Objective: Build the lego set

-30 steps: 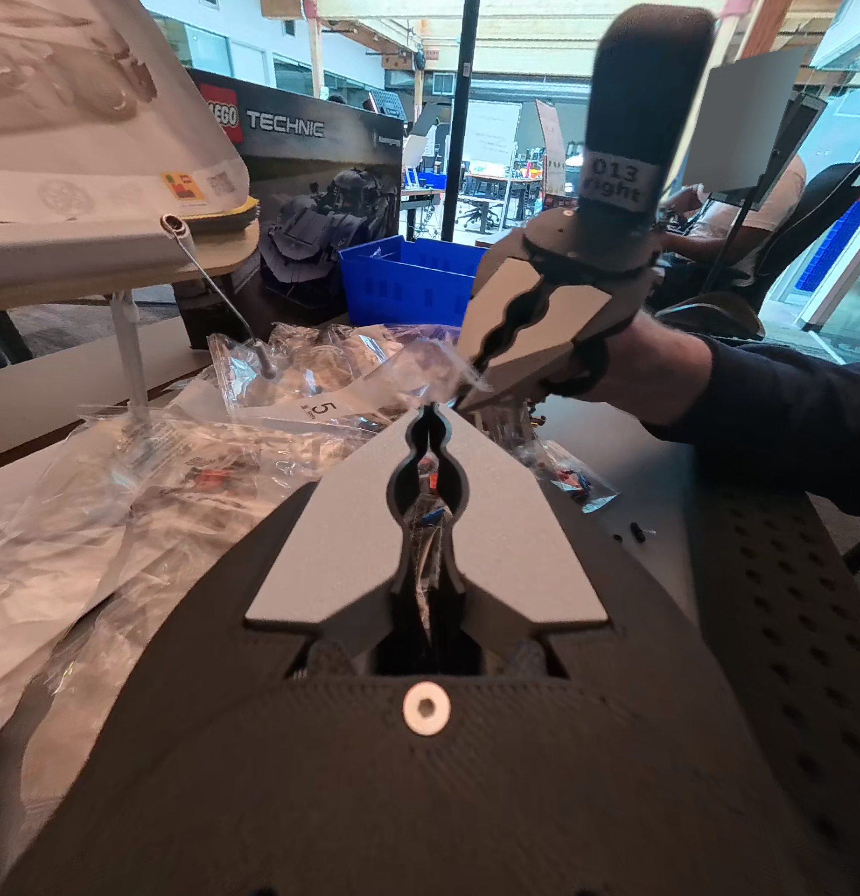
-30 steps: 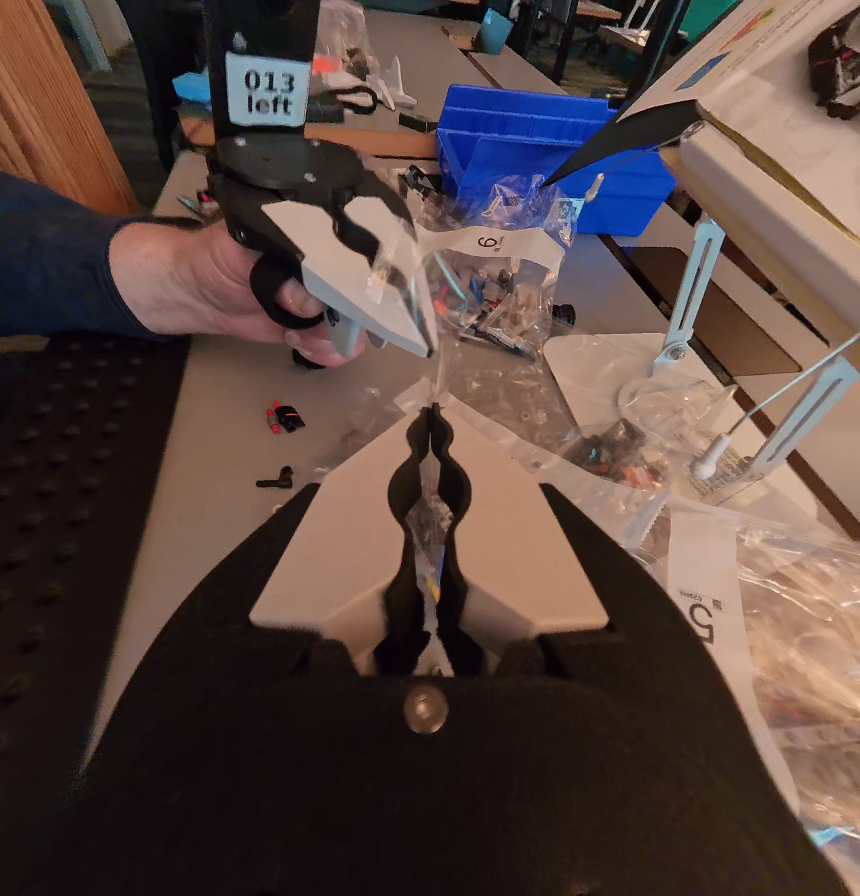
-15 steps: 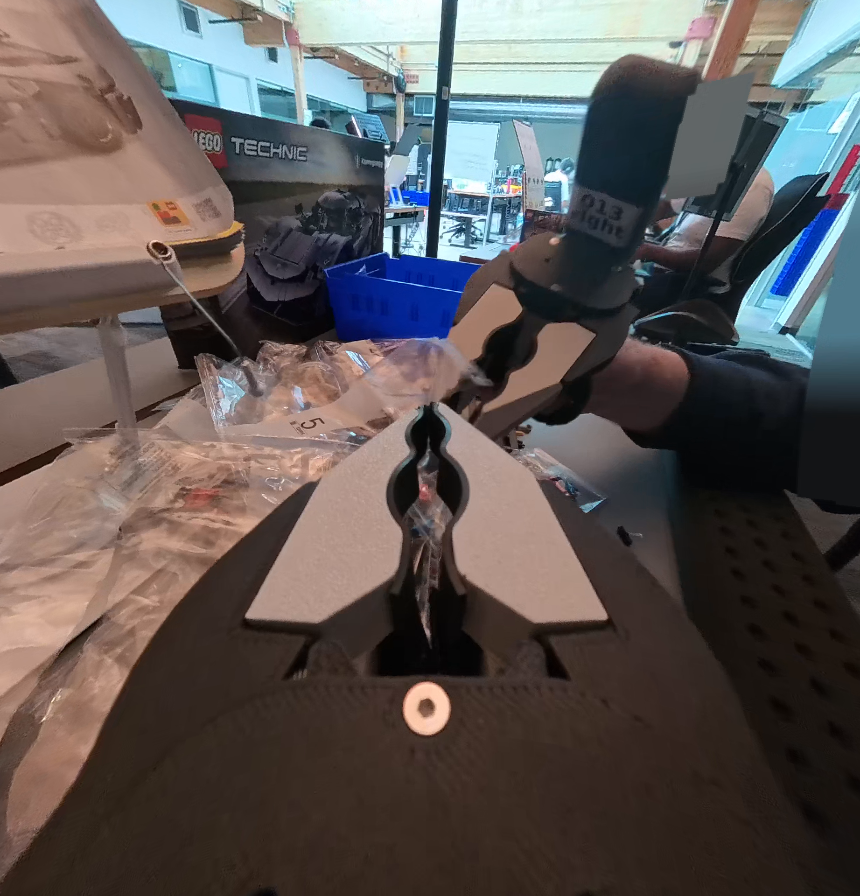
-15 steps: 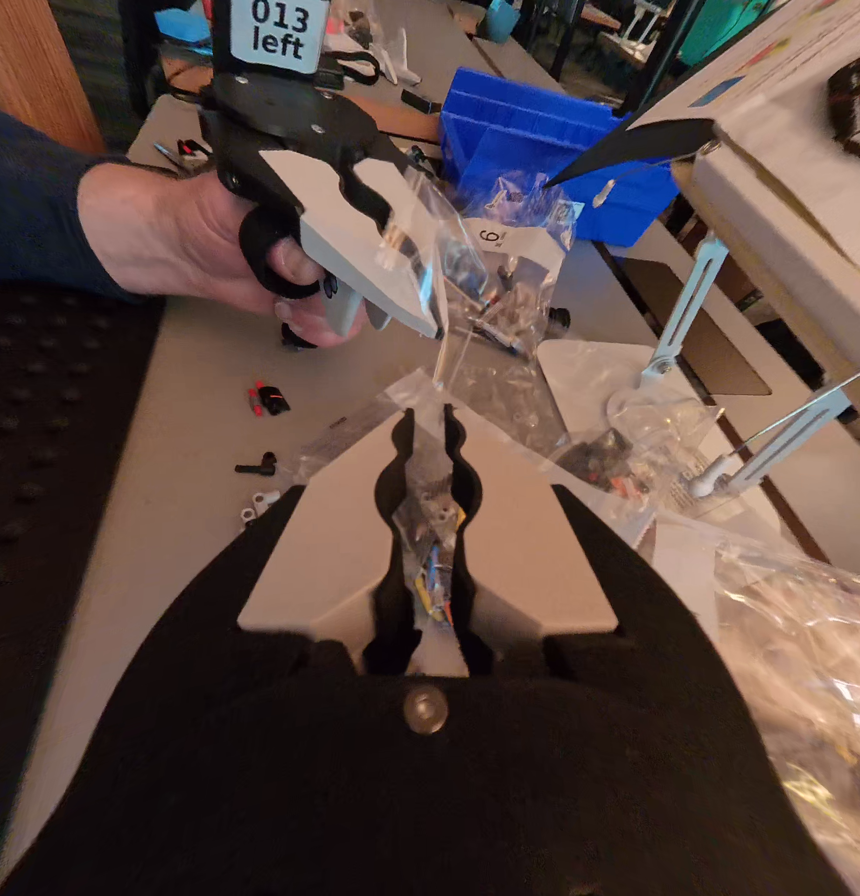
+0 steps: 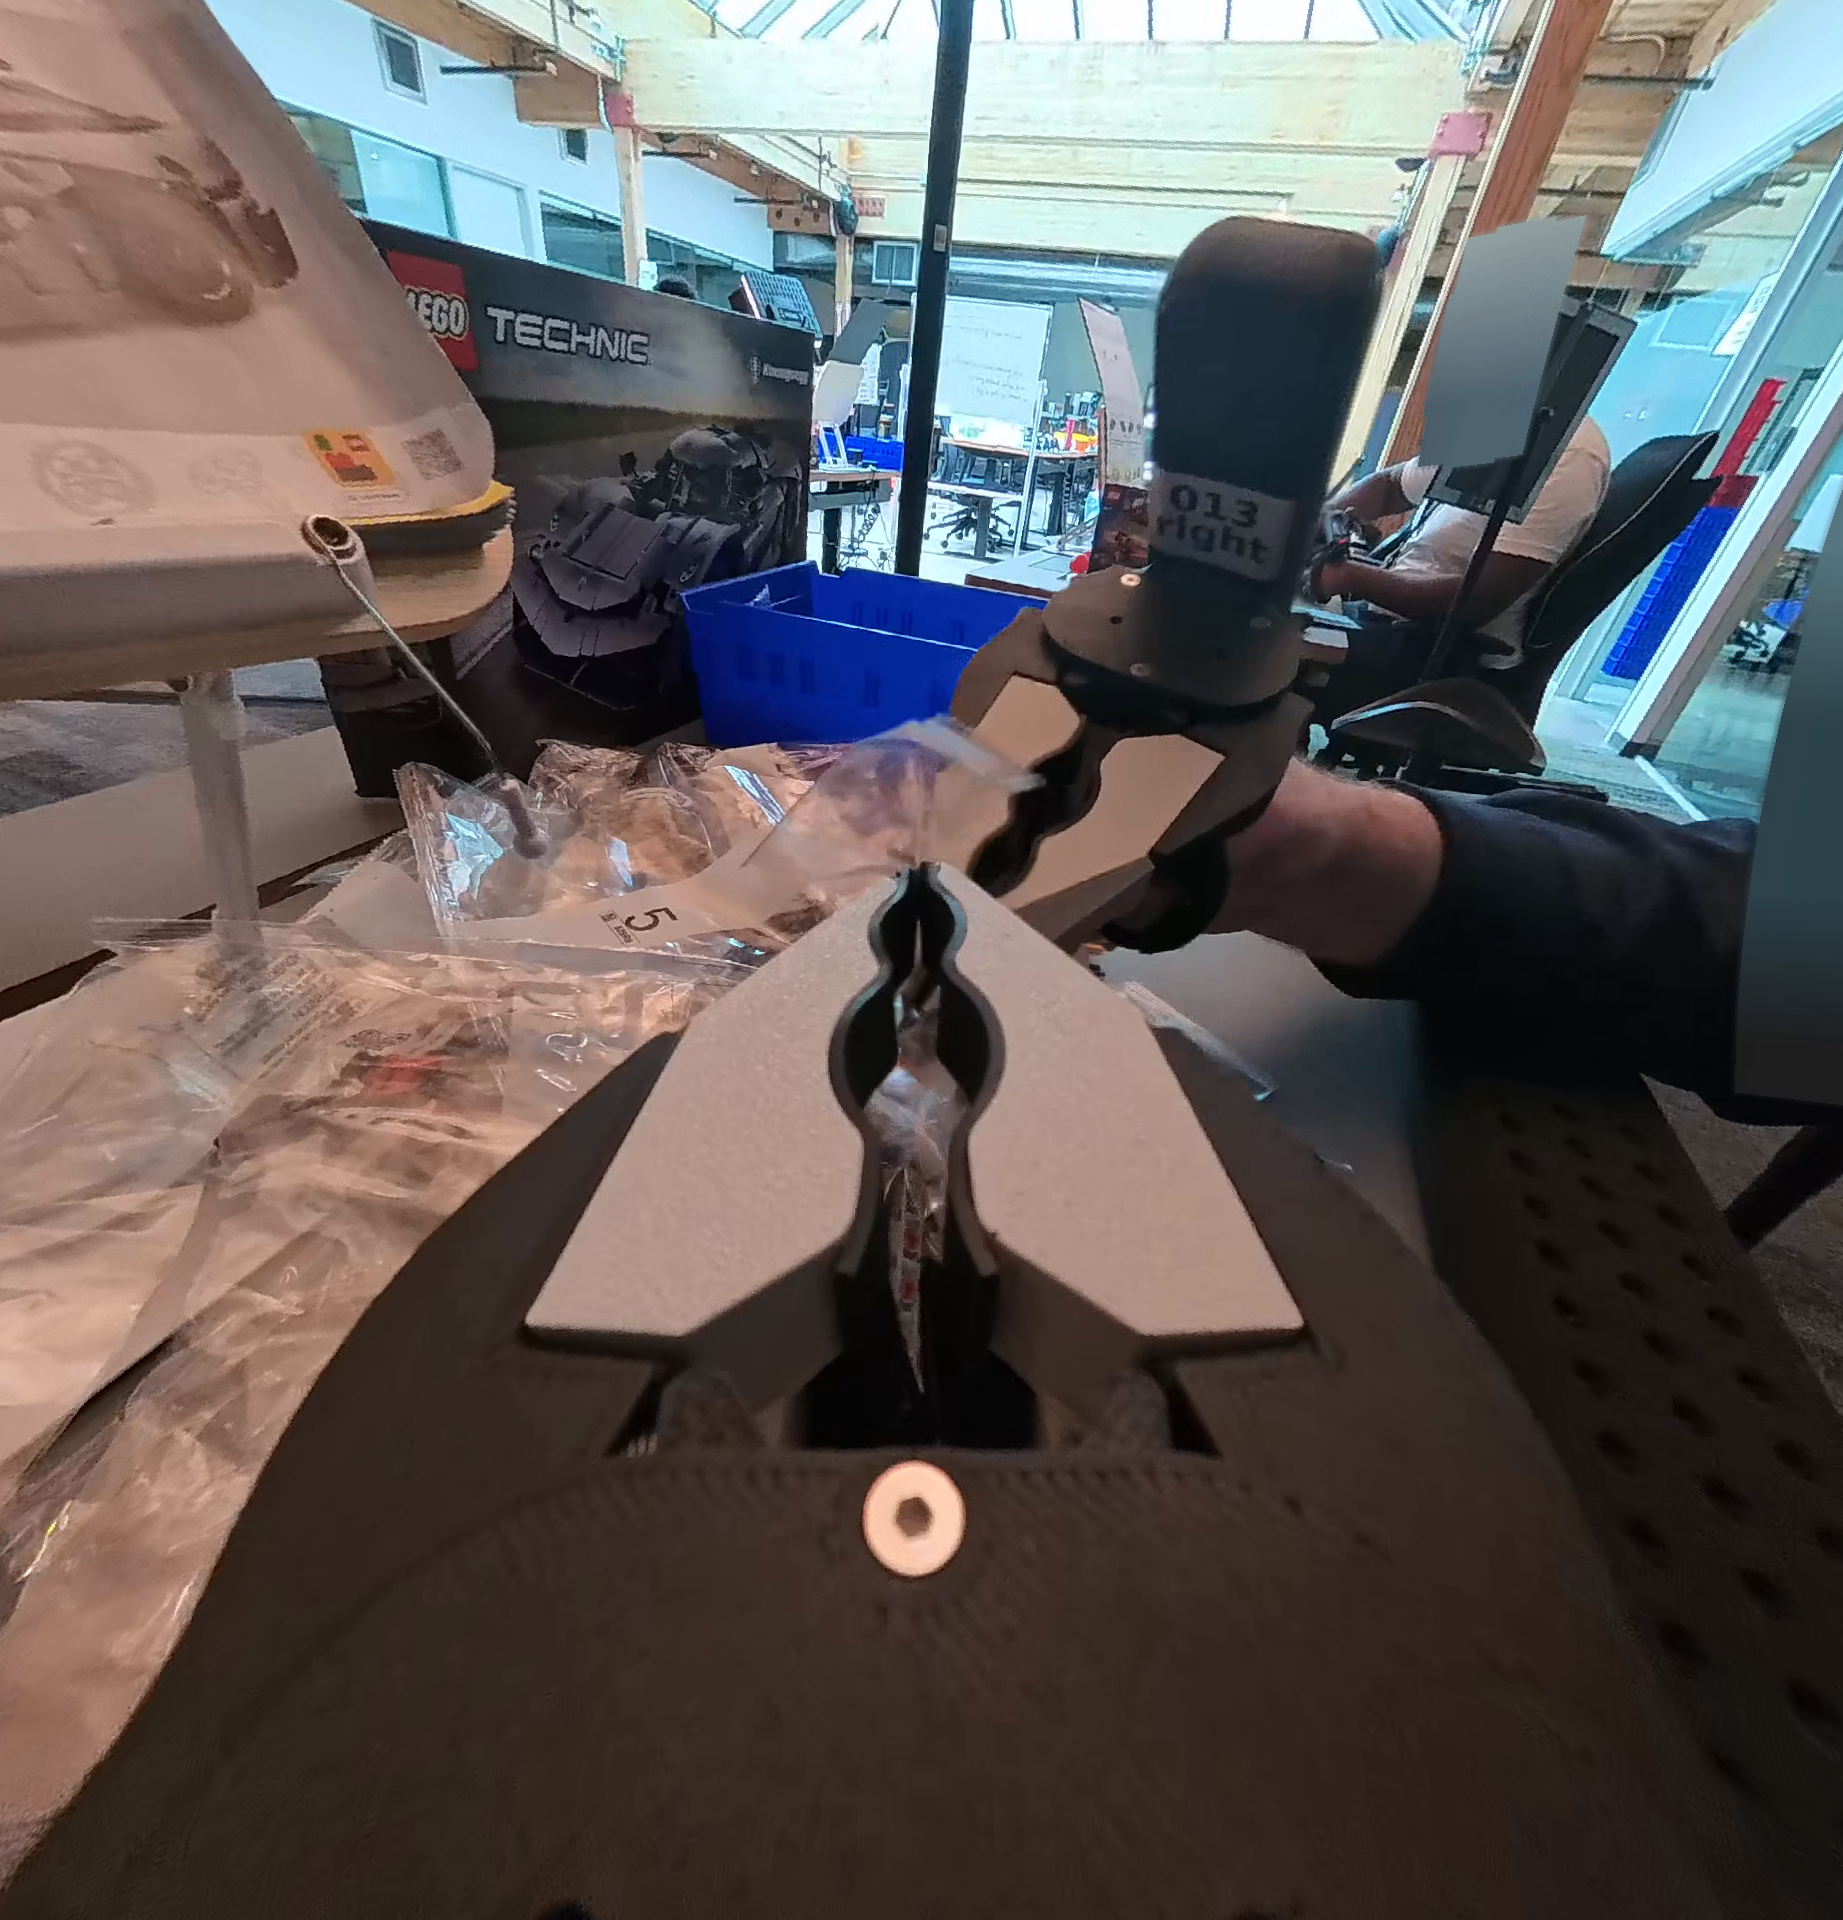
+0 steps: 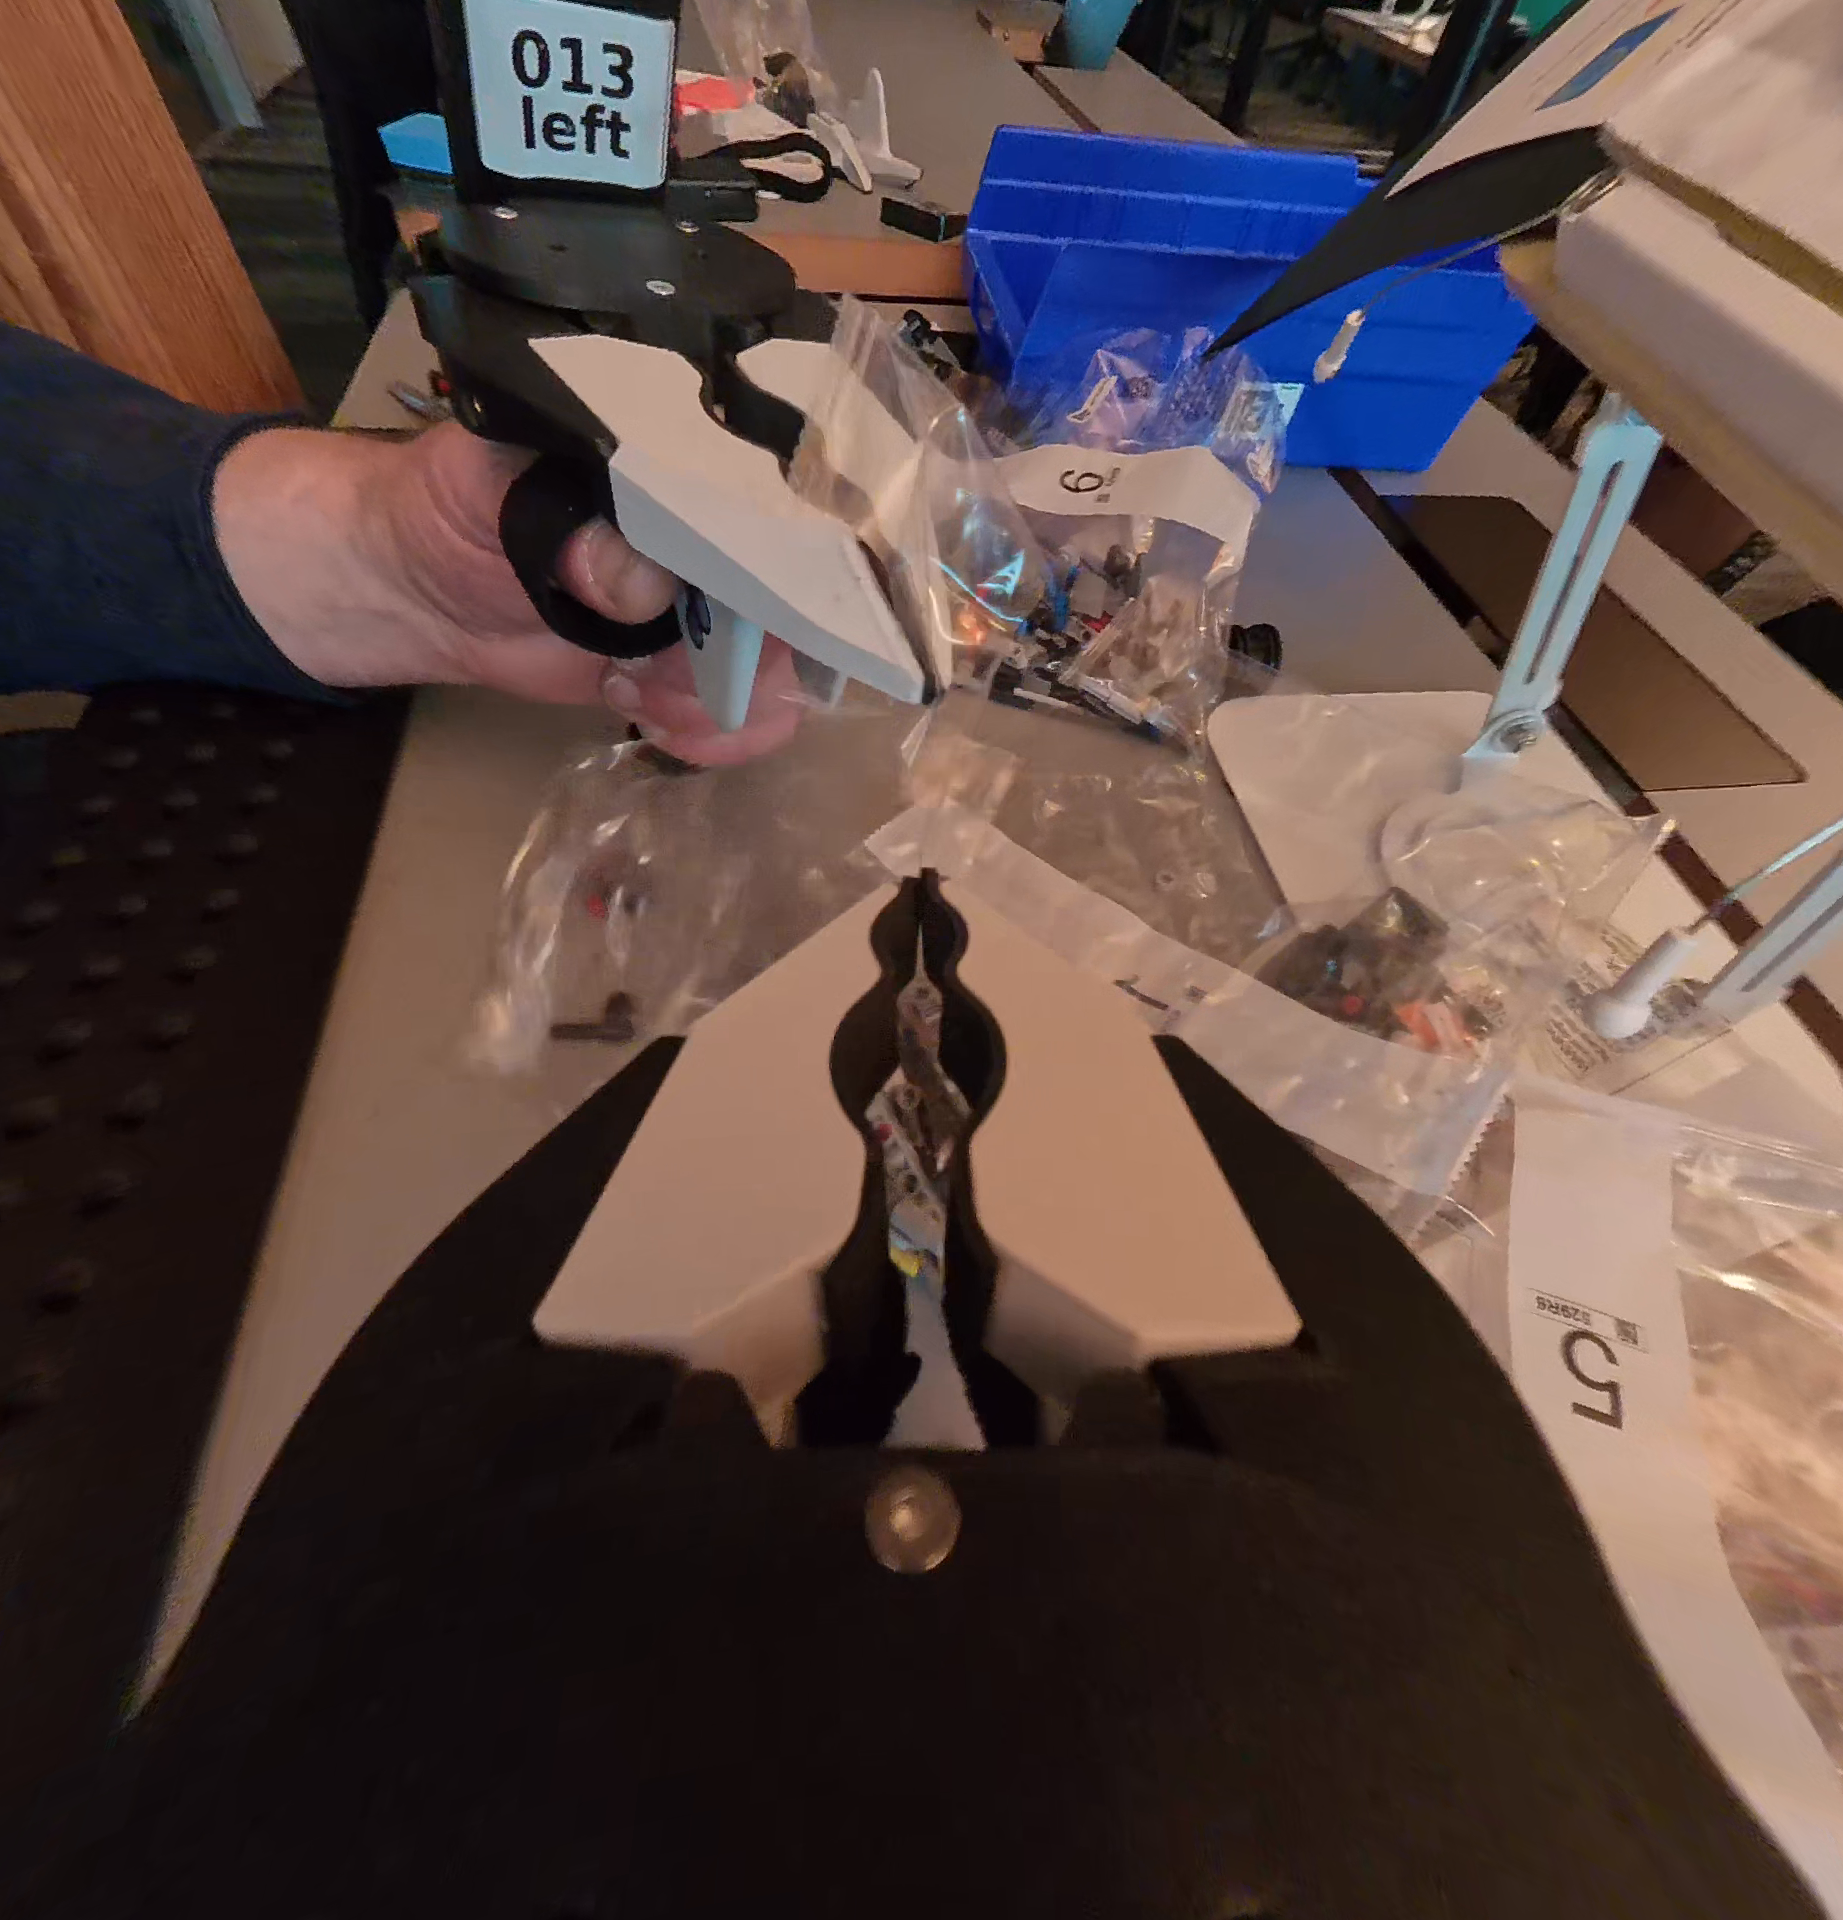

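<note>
Both claws pinching 1 clear parts bag above the table

My left claw [image 5: 922, 883] and right claw [image 6: 922, 883] are each clenched on the small clear bag [image 6: 922, 1122] of lego pieces, held between them over the near table [image 6: 460, 831], I judge to tear it open; other parts bags [image 6: 1104, 561] lie far right.

grey table [image 6: 460, 935] strewn with clear parts bags [image 6: 1364, 997], blue bin [image 6: 1187, 260].
</note>
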The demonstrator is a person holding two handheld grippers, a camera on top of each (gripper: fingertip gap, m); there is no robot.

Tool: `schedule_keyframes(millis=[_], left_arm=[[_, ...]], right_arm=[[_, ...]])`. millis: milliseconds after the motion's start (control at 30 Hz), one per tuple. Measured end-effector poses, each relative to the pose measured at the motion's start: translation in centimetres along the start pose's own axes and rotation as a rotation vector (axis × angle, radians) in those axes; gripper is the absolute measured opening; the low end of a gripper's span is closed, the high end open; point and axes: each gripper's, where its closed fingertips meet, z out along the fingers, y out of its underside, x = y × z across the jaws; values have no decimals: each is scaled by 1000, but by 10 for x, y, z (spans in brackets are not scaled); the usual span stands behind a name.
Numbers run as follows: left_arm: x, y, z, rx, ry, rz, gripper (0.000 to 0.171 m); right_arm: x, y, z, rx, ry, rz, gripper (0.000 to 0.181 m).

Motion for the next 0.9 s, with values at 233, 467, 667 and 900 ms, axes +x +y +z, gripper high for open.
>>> schedule_keyframes(millis=[233, 467, 667, 900], left_arm=[[2, 8, 3, -38, 30, -4, 4], [8, 28, 10, -153, 35, 86, 21], [4, 32, 10, -175, 18, 87, 22], [16, 43, 9, -252, 75, 168, 24]], right_arm=[[-1, 5, -2, -53, -3, -26, 0], [-10, 5, -2, -72, -33, -79, 0], [-13, 6, -4, -82, -39, -128, 0], [-26, 20, -3, -190, -62, -292, 0]])
